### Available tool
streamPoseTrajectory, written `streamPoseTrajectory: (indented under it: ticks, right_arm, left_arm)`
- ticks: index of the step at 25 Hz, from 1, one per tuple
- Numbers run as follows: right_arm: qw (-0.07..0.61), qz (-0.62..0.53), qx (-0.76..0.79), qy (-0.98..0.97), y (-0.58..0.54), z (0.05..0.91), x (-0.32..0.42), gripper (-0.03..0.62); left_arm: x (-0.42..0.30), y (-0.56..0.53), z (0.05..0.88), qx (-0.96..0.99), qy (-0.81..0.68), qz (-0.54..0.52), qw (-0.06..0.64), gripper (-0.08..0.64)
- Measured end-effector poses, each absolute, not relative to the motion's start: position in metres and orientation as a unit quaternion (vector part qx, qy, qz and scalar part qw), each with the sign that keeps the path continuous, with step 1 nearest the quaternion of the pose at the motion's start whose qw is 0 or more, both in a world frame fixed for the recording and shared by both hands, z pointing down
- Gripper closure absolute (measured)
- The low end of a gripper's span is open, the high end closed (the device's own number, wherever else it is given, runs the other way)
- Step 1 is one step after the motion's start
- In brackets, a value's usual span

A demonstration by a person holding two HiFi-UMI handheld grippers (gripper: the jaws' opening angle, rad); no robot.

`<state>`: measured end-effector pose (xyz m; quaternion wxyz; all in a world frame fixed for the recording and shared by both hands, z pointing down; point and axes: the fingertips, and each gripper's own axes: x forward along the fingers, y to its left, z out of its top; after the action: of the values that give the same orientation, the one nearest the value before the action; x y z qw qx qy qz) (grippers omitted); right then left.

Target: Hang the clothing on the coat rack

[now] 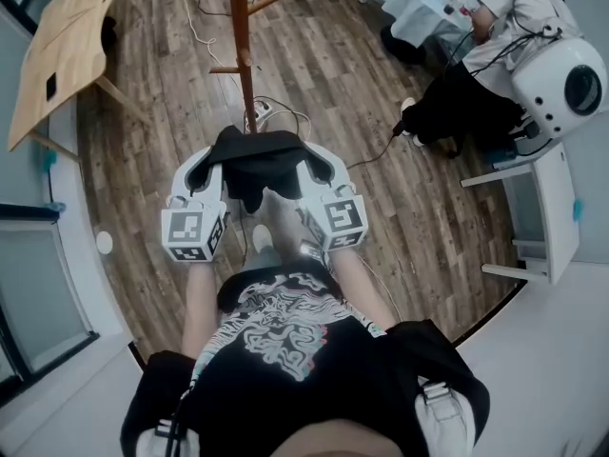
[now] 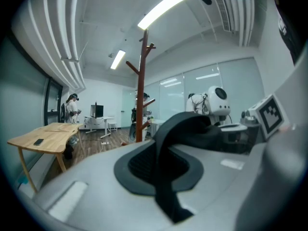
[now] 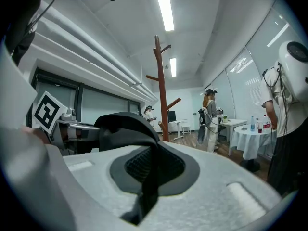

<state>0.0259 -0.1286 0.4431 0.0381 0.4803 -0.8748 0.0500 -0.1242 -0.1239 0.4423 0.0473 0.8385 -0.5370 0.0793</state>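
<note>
A black garment (image 1: 259, 165) is stretched between my two grippers in front of my chest. My left gripper (image 1: 217, 165) is shut on its left end and my right gripper (image 1: 304, 165) is shut on its right end. In the left gripper view a black strip of the garment (image 2: 166, 172) runs through the closed jaws, and in the right gripper view the garment (image 3: 144, 177) does the same. The brown wooden coat rack (image 1: 244, 55) stands just beyond the garment, with bare pegs. The coat rack (image 2: 140, 85) rises straight ahead of the left gripper, and the coat rack (image 3: 161, 90) shows likewise ahead of the right gripper.
A light wooden table (image 1: 57, 50) stands at the left. A seated person (image 1: 476, 74) and a white domed machine (image 1: 566, 84) are at the right by a white desk (image 1: 547, 208). Cables (image 1: 281, 112) lie on the wood floor near the rack's foot. Other people stand further off.
</note>
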Motion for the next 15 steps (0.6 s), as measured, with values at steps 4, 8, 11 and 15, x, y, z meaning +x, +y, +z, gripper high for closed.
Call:
streamPoseTrajectory:
  ticks: [4, 8, 11, 15]
  right_arm:
    - [0.041, 0.055, 0.491, -0.869, -0.146, 0.447, 0.025, 0.583]
    - [0.041, 0.058, 0.499, -0.864, -0.161, 0.450, 0.025, 0.583]
    - [0.043, 0.057, 0.503, -0.861, -0.169, 0.449, 0.020, 0.583]
    - [0.040, 0.054, 0.510, -0.858, -0.175, 0.446, 0.019, 0.583]
  left_arm:
    - [-0.127, -0.140, 0.444, 0.843, -0.529, 0.079, 0.050, 0.555]
    - [-0.127, -0.153, 0.446, 0.848, -0.521, 0.078, 0.052, 0.555]
    - [-0.132, -0.161, 0.445, 0.851, -0.517, 0.076, 0.050, 0.555]
    - [-0.134, -0.167, 0.441, 0.854, -0.513, 0.075, 0.045, 0.555]
